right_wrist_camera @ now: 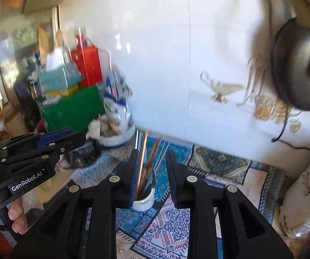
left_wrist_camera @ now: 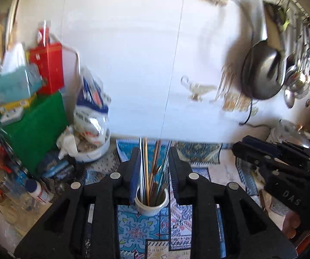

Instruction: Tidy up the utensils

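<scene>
White cup (left_wrist_camera: 151, 202) stands upright on the patterned cloth (left_wrist_camera: 137, 226), holding a bundle of thin sticks (left_wrist_camera: 152, 168) (chopsticks or skewers — too blurred to tell) that rise near-vertical and lean slightly toward the white wall (left_wrist_camera: 133, 54). In the left wrist view the cup sits dead centre, seen through the gap of the left gripper (left_wrist_camera: 153, 168); jaws part-open, nothing clamped, sticks passing between the pads without visible contact. In the right wrist view the same cup (right_wrist_camera: 144, 201) lies just left of centre, close against the left-hand pad of the right gripper (right_wrist_camera: 152, 170); jaws likewise part-open and empty. Both grippers point forward and downward at the cup, side by side, each visible at the edge of the other's view — judged roughly equally near, left one better aligned. Long axis of the sticks runs up, so a grasp would close across them. Clutter further out: green box (left_wrist_camera: 38, 129), red box (left_wrist_camera: 47, 67), dark pan (left_wrist_camera: 262, 71) hanging on the wall.
</scene>
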Demonstrator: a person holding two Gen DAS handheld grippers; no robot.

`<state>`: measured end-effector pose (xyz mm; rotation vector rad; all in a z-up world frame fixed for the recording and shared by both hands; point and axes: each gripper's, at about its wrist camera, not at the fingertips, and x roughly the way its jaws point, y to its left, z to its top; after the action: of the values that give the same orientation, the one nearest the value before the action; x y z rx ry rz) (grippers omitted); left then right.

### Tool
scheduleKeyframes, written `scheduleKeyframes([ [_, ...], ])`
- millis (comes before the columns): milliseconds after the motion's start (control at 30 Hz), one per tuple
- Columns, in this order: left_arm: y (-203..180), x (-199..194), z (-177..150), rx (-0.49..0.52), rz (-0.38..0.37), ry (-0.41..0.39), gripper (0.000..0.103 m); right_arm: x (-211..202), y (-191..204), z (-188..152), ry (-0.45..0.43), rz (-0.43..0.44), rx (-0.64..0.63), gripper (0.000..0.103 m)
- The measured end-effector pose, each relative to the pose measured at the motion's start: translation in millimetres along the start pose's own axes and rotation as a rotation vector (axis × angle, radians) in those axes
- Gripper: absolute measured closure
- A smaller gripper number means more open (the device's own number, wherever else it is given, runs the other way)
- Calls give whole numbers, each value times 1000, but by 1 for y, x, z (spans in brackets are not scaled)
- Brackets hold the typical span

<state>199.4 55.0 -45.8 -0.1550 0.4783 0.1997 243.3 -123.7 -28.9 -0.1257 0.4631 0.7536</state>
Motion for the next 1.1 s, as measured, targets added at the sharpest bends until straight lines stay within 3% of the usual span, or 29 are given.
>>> scheduleKeyframes([
  [200,-21,-74,4,55,-25,-188,67,-78,12,0,-202,-66,30,78],
  [367,-31,-125,-8,94,-27,-274,64,-120,30,-11,-302,-152,55,58],
  [433,-32,-143,-15,107,-27,-295,59,-130,34,-17,-322,-189,64,42],
  [600,-29,-174,-34,102,-33,-318,22,-153,50,-33,-343,-265,71,18],
  [733,-23,-189,-45,84,-14,-332,2,-169,60,-45,-354,-331,84,1],
  [1100,-15,-205,-60,68,2,-333,1,-182,73,-60,-329,-375,85,0],
])
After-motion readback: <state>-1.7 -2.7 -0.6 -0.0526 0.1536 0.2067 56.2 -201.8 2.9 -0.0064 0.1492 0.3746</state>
